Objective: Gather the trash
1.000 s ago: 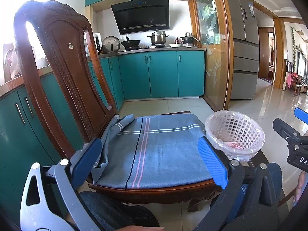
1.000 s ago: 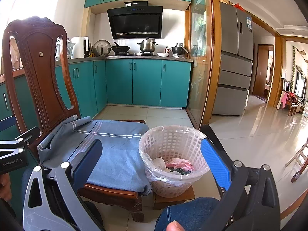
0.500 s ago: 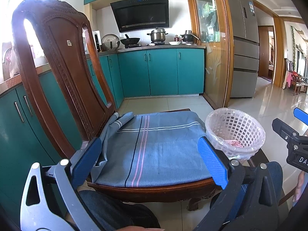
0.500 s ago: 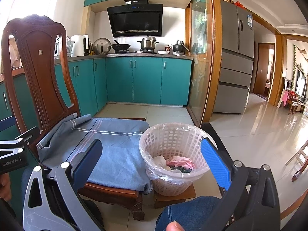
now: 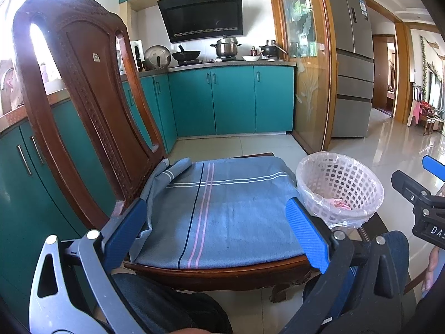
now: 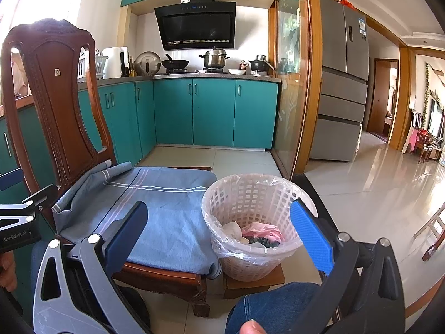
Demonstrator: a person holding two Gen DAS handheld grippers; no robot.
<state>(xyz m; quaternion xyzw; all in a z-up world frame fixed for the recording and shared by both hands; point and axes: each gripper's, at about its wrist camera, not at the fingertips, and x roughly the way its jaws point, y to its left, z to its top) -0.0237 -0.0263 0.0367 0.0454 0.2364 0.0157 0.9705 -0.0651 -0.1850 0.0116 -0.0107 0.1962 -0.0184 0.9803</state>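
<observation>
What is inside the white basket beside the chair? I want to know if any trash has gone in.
The white basket has a clear plastic liner holding crumpled pink paper, white paper and a dark scrap. Anything beneath them is hidden.

chair [image 5: 91,105] | seat: blue striped cloth [image 5: 222,211] | stool [image 6: 251,281], partly hidden: white basket [image 6: 250,217]

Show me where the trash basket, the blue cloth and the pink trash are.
trash basket [image 6: 251,194]: right wrist view, inner back wall.
blue cloth [image 5: 236,211]: left wrist view, flat middle on the chair seat.
pink trash [image 6: 262,231]: right wrist view, crumpled top, inside the basket.
</observation>
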